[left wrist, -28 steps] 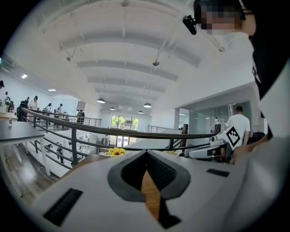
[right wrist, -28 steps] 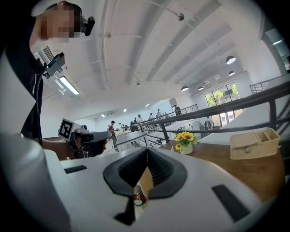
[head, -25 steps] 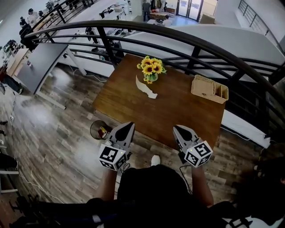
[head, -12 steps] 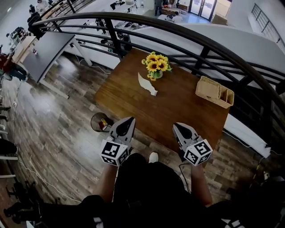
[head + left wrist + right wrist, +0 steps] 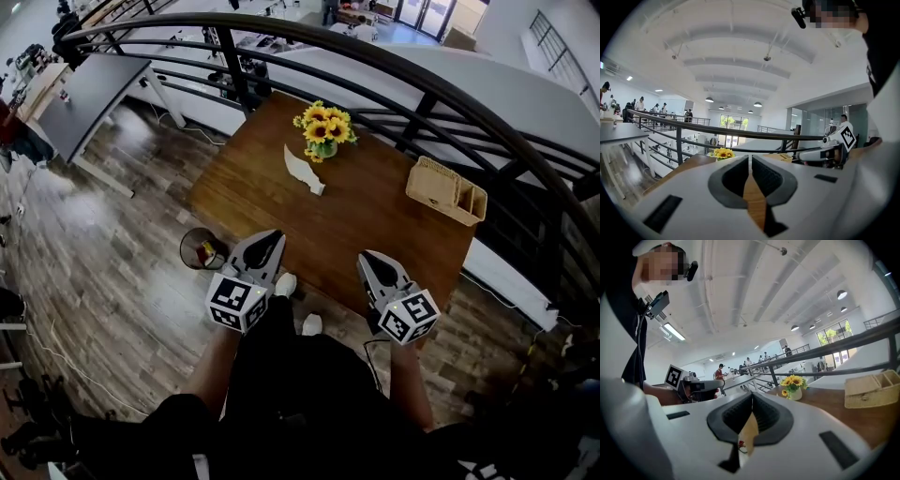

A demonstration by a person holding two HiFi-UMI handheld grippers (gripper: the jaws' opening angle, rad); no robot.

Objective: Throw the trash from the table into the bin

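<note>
Bin is sitting on the floor off the tabletop's left corner. Left hand-held gripper is hovering at the near edge, jaws pressed together, gripping nothing. The trash, a crumpled white paper, is lying further in, just beside the sunflower vase. Right hand-held gripper is likewise closed and empty; the basket is far right.

We are judging the approach: open one set of jaws before reaching, come in low, and pinch the paper's near end clear of the vase.

Compared with a second ago, we are standing closer, with both shoes now showing; the paper is lying unmoved.
</note>
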